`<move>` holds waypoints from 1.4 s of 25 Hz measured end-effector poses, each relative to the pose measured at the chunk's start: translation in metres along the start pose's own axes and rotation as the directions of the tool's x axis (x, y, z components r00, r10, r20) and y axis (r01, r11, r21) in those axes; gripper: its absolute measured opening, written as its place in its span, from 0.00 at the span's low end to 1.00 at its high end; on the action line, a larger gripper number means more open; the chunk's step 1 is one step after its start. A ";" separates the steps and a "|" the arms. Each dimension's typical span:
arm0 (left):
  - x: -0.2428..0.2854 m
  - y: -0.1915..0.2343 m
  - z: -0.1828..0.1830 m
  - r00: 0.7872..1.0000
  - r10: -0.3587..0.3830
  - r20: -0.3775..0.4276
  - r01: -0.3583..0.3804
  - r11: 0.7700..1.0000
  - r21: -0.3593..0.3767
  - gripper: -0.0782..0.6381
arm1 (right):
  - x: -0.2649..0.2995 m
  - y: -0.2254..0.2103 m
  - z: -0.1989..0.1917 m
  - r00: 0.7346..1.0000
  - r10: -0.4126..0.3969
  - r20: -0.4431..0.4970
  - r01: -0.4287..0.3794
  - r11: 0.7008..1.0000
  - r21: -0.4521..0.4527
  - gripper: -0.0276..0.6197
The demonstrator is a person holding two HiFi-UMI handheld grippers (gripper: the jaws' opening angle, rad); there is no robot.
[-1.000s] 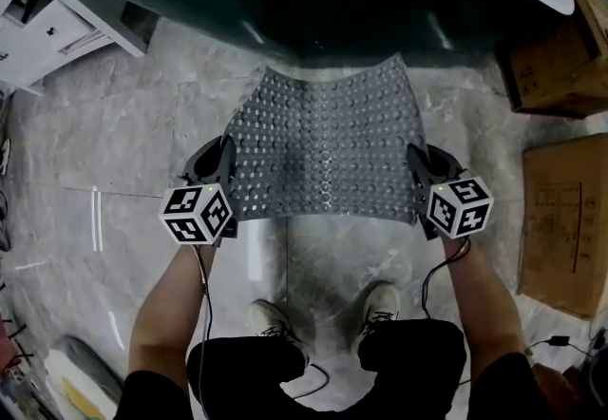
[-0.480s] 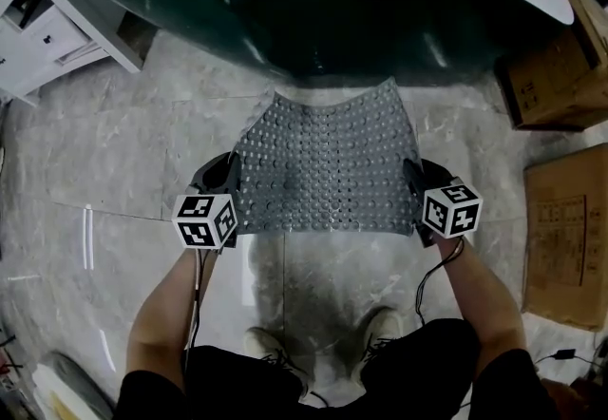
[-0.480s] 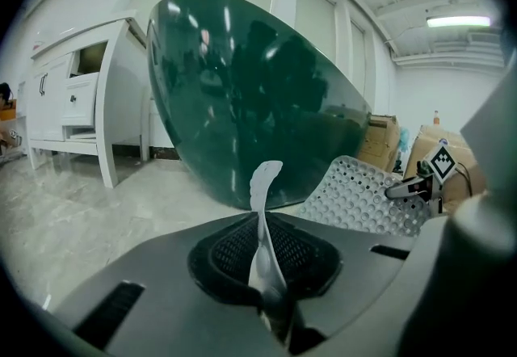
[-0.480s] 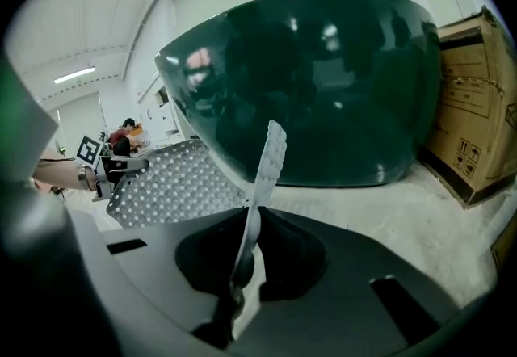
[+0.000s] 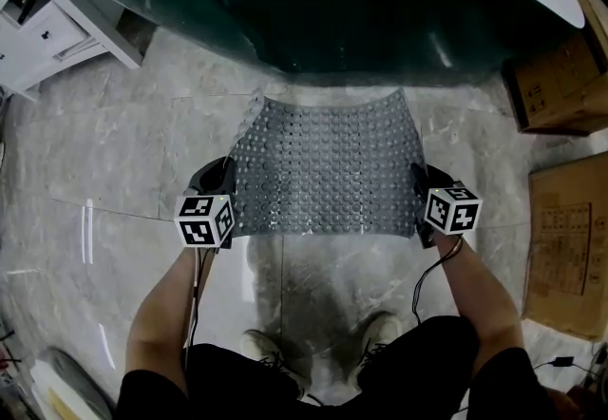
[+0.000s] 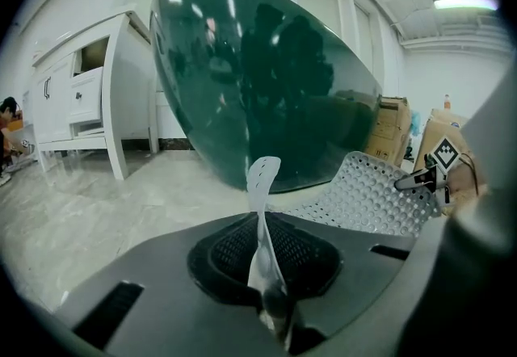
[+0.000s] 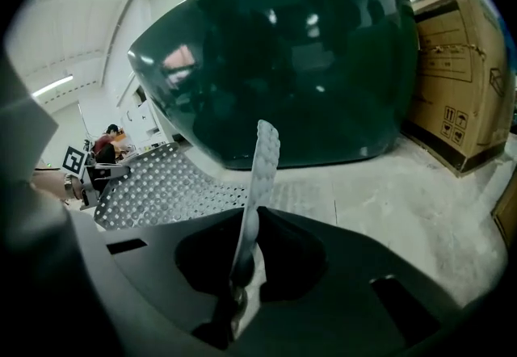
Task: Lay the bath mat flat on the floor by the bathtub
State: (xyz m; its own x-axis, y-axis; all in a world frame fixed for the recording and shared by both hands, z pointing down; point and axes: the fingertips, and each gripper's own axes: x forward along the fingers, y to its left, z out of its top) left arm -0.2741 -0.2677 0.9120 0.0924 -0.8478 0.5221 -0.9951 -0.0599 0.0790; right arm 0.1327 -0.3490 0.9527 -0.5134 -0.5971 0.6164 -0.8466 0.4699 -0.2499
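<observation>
A grey perforated bath mat point(image 5: 328, 166) is stretched between my two grippers, low over the marble floor in front of the dark green bathtub point(image 5: 323, 0). My left gripper point(image 5: 226, 204) is shut on the mat's near left corner, and its own view shows the mat's edge point(image 6: 262, 222) pinched upright between the jaws. My right gripper point(image 5: 420, 206) is shut on the near right corner, with the edge point(image 7: 252, 202) clamped the same way. The mat's far edge curls up next to the tub's base.
A white cabinet point(image 5: 43, 24) stands at the far left. Cardboard boxes point(image 5: 556, 76) sit at the right, with another flat box point(image 5: 568, 247) nearer. The person's feet point(image 5: 318, 347) stand just behind the mat.
Both grippers have sunk toward the floor with the mat, which now lies flatter and closer to the tub. The grip on both corners is unchanged.
</observation>
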 end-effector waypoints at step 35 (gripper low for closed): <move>0.019 -0.006 -0.016 1.000 0.001 -0.007 -0.001 0.997 0.075 0.19 | 0.020 -0.030 -0.017 0.990 -0.144 -0.005 0.144 0.989 0.036 0.13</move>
State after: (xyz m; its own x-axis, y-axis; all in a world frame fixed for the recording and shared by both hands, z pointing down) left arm -0.2658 -0.2754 0.9353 0.0915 -0.8441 0.5284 -0.9950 -0.0985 0.0149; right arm 0.1504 -0.3638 0.9850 -0.3853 -0.6553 0.6498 -0.9163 0.3553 -0.1850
